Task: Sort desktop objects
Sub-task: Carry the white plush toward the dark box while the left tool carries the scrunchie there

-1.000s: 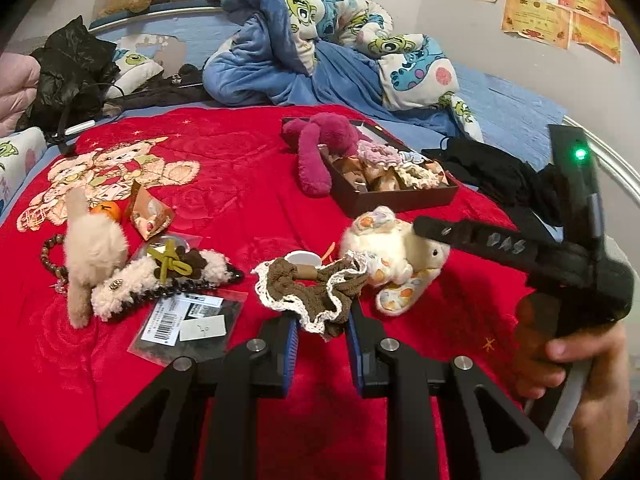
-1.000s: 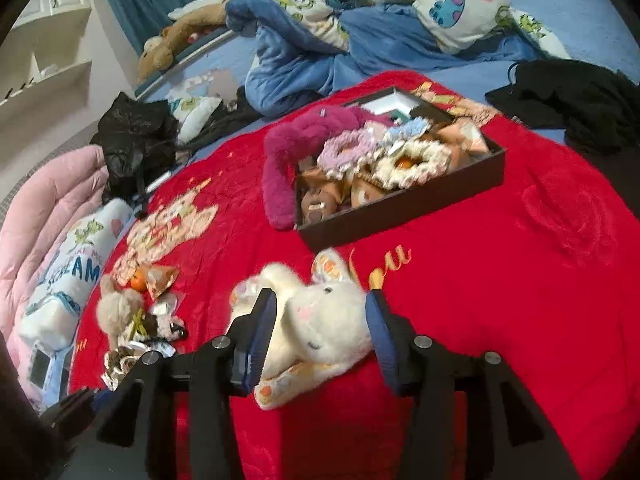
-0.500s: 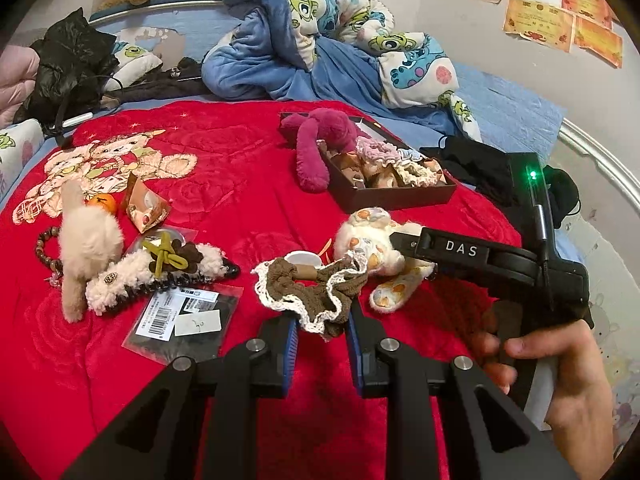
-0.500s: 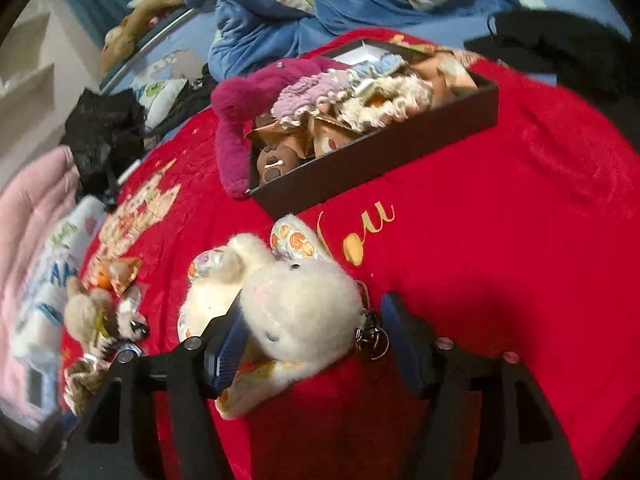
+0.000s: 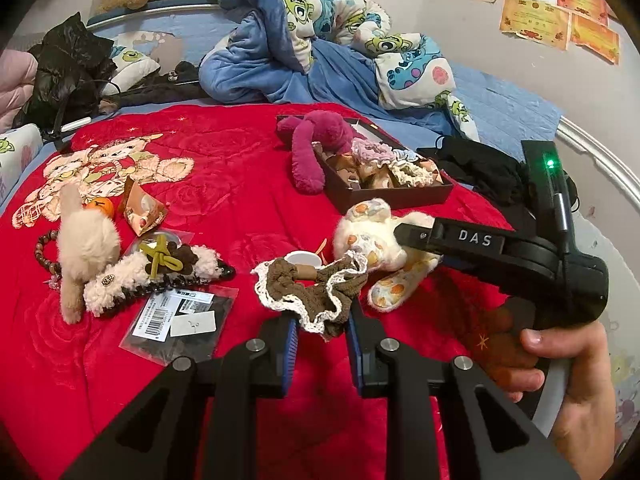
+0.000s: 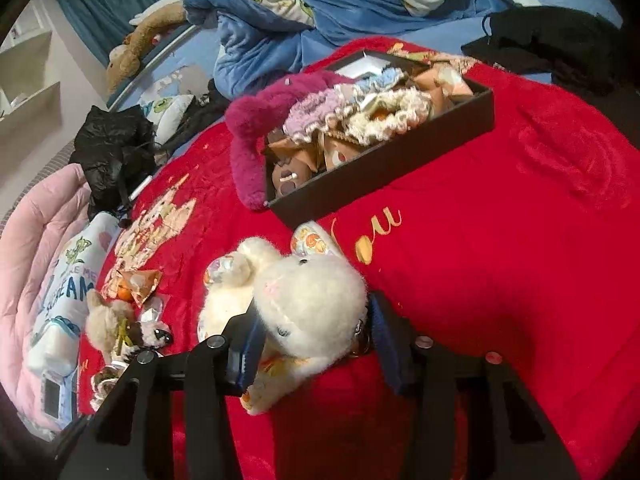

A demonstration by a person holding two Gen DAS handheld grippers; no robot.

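On the red blanket (image 5: pixel 240 208) lies a white plush rabbit (image 5: pixel 368 236) with orange-patterned ears and feet. My right gripper (image 6: pixel 314 316) has the rabbit's head (image 6: pixel 308 296) between its blue pads, and its jaws are closing on it. Seen from the left wrist view, that gripper (image 5: pixel 404 236) reaches in from the right, held by a hand (image 5: pixel 560 360). My left gripper (image 5: pixel 322 320) is shut on a brown scrunchie with white lace (image 5: pixel 312 284). A dark box (image 6: pixel 380 164) of scrunchies and packets sits beyond, with a magenta plush (image 6: pixel 256 128) draped over its left end.
At the left of the blanket lie a cream plush (image 5: pixel 86 240), a fluffy hair clip (image 5: pixel 160 268), a barcoded packet (image 5: pixel 180 312), a bead bracelet (image 5: pixel 40 248) and a snack packet (image 5: pixel 142 208). Black clothes (image 5: pixel 480 168) and a blue quilt (image 5: pixel 280 60) lie behind.
My right gripper moved forward from the rabbit's body onto its head, rolled a little, widened and then narrowed around the head. The left gripper stayed still with the scrunchie.
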